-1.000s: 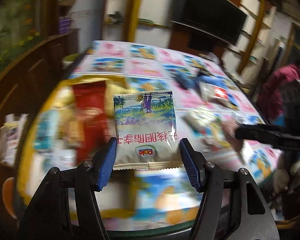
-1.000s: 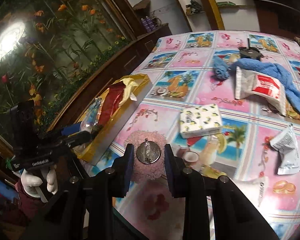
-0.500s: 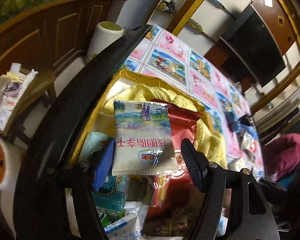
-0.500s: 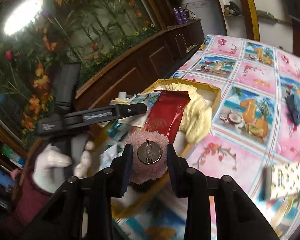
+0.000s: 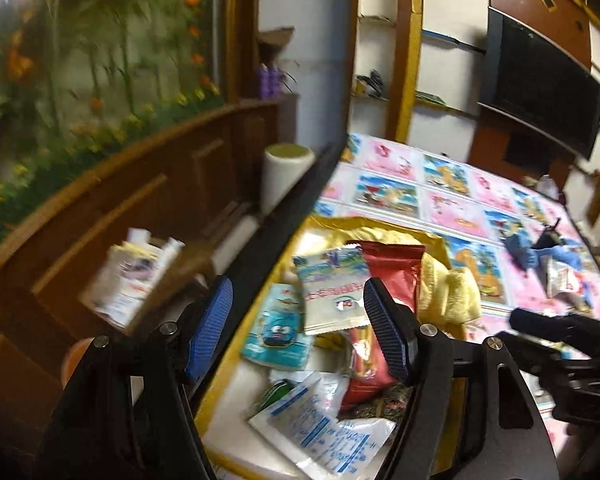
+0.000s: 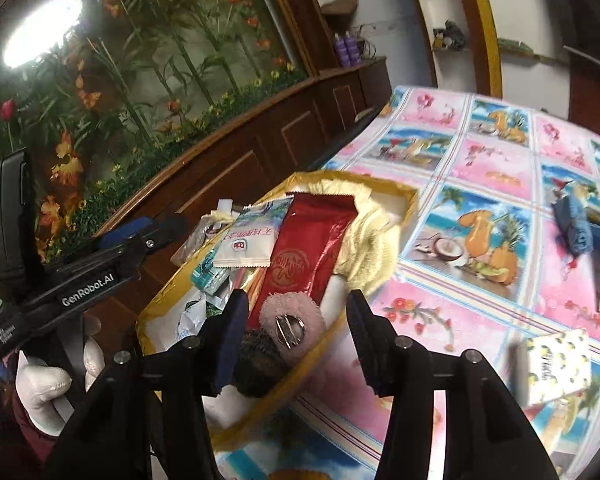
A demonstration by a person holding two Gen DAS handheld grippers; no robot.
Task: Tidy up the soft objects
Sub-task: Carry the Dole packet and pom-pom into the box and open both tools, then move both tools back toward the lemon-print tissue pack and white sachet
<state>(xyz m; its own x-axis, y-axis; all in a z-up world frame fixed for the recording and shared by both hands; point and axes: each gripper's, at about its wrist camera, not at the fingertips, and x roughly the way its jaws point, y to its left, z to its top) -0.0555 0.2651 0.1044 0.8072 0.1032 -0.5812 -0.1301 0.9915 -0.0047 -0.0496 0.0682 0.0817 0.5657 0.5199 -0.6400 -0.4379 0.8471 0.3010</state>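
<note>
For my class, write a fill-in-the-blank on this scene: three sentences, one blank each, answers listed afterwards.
1. The long foil packet lying in the gold box is ____ in colour.
2. The fluffy pink puff lies inside the ____.
3. The lemon-print tissue pack lies on the ____, outside the box.

Answers: red; box; table

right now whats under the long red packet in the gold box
The red packet lies across a yellow cloth inside the gold box. Its near end overlaps striped wrappers. A pink fuzzy puff sits at that end. Whatever is beneath its middle is covered.
</note>
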